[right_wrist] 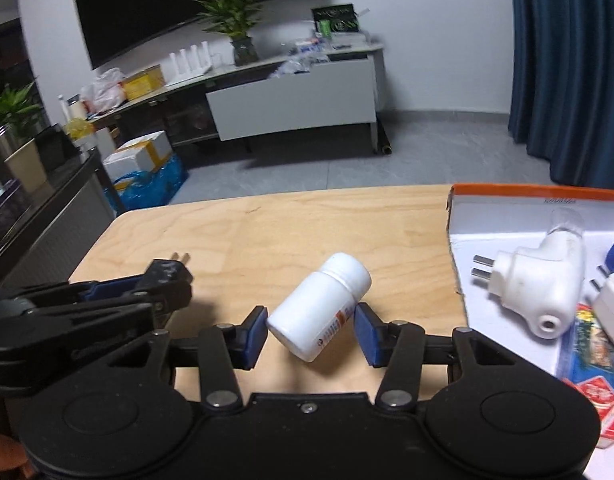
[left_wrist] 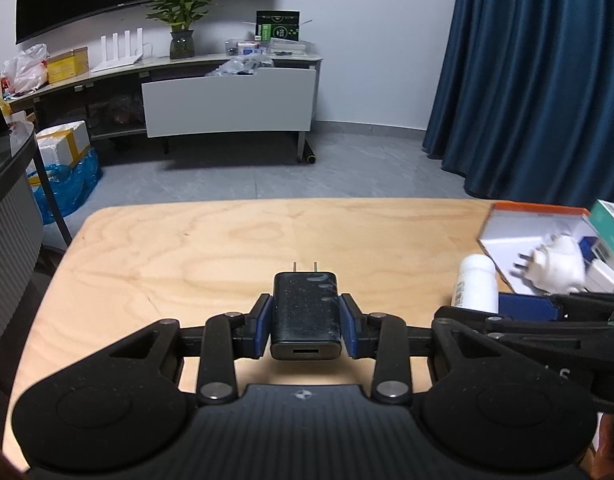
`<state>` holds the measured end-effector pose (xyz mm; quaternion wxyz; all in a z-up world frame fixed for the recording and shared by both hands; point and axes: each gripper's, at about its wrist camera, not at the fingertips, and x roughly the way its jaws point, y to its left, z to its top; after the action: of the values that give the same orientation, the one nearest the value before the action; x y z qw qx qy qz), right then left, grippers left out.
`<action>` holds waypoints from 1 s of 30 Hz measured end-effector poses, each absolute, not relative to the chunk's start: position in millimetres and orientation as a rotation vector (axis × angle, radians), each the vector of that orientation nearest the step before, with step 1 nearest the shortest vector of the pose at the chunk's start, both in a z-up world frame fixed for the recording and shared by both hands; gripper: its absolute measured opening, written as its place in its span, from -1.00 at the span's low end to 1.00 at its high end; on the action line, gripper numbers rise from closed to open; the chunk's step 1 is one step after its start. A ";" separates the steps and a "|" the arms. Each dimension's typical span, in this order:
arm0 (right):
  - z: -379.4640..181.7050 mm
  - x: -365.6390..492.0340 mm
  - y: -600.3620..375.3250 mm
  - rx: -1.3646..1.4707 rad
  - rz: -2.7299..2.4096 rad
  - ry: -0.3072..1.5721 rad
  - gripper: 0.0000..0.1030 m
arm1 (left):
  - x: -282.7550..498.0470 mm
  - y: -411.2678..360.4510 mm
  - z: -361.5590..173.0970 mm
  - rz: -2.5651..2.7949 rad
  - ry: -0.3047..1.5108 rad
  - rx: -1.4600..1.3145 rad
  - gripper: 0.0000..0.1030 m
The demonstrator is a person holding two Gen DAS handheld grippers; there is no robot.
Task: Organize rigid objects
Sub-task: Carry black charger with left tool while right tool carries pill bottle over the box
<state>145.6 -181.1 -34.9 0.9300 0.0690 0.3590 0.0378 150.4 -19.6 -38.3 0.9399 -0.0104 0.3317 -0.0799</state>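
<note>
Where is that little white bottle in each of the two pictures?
Left wrist view: white bottle at the right edge, beside the right tongs, just left of the orange-edged tray.
Right wrist view: white bottle low in the middle, tilted, between the pads of the right tongs.
Shared landmark: the black charger held in the left tongs.

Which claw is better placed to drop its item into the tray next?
Right. The right claw, gripping the white bottle, sits beside the tray; the left claw with the black charger is farther away.
</note>
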 end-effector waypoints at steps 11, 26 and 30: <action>-14.2 111.1 -181.2 0.069 0.090 0.698 0.13 | 120.1 -31.8 -23.7 -0.166 0.664 -0.019 -0.30; 21.4 61.1 -204.6 0.071 0.089 0.643 0.13 | 72.7 -60.8 5.5 -0.155 0.627 -0.034 -0.30; 28.1 47.1 -215.3 0.065 0.076 0.630 0.13 | 58.6 -71.7 11.9 -0.177 0.604 -0.030 -0.30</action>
<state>47.1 -215.3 28.1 0.9496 0.0320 0.3095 0.0375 58.6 -71.7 11.9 0.9508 -0.0147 0.2968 -0.0870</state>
